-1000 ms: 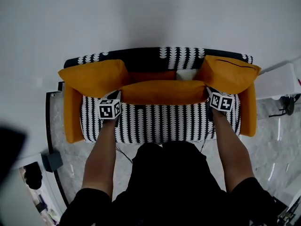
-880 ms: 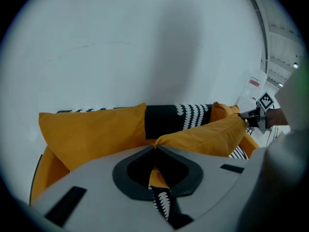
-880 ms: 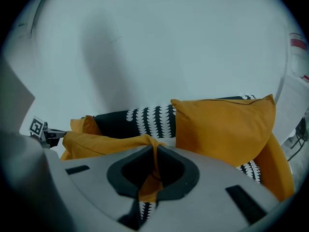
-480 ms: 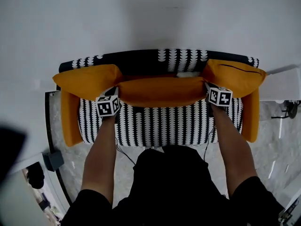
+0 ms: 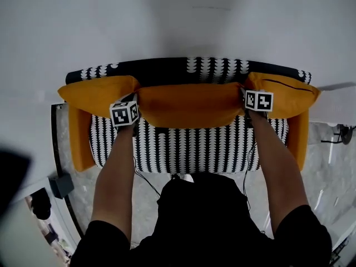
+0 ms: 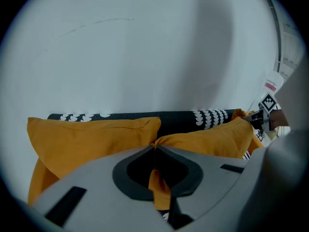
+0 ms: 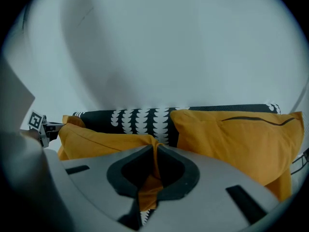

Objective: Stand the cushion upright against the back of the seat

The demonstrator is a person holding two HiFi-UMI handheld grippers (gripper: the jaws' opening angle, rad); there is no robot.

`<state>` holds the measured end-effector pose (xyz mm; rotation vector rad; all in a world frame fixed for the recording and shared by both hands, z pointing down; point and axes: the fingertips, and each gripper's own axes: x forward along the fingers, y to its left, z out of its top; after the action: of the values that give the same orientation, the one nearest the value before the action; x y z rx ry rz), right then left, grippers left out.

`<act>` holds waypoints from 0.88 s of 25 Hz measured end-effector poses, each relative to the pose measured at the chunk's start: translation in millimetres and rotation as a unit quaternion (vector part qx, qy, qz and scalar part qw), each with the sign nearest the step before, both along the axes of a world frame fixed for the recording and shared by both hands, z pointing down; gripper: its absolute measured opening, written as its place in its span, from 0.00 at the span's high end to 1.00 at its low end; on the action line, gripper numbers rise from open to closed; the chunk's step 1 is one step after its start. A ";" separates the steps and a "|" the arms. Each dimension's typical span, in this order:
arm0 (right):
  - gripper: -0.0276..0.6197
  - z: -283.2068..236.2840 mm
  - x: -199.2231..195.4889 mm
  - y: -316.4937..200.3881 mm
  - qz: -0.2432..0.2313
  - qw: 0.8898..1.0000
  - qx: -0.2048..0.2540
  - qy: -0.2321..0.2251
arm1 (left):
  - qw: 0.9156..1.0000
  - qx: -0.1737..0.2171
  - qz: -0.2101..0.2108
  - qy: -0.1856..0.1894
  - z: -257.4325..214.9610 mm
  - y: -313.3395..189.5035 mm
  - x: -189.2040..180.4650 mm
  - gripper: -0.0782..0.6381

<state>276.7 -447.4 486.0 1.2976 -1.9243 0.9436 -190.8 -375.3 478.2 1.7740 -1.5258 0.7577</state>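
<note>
An orange cushion (image 5: 191,105) spans the middle of a small sofa with a black-and-white patterned seat (image 5: 192,149). It is held up by its two ends, close to the dark patterned backrest (image 5: 189,68). My left gripper (image 5: 135,103) is shut on the cushion's left corner; orange fabric (image 6: 159,190) is pinched between its jaws. My right gripper (image 5: 243,97) is shut on the right corner, with fabric (image 7: 149,187) caught between its jaws. The cushion's body (image 6: 207,140) stretches away toward the other gripper (image 6: 263,115).
Two more orange cushions lean at the sofa's ends, left (image 5: 97,95) and right (image 5: 286,95). Orange armrests (image 5: 82,141) bound the seat. A white wall (image 5: 178,21) rises behind the sofa. A white cabinet (image 5: 334,104) stands at the right and a dark object (image 5: 61,185) lies on the floor at the left.
Both grippers have carried the middle cushion away from me toward the backrest, and it now sits higher in the view, covering the orange strip and white patch behind it.
</note>
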 end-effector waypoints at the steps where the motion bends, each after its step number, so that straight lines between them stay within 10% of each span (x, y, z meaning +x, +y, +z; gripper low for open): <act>1: 0.88 2.1 -0.9 -3.2 -0.002 1.000 -0.002 0.002 | 1.000 -0.002 -0.002 0.003 2.0 -1.7 -0.5 0.86; 22: 0.76 -12.4 11.7 7.2 0.022 1.000 0.001 0.013 | 0.999 0.038 -0.008 0.028 -23.7 1.8 -5.8 0.74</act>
<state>288.4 -440.2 473.6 1.3533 -1.8842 0.9410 -196.6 -373.5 454.5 1.8204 -1.5475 0.6439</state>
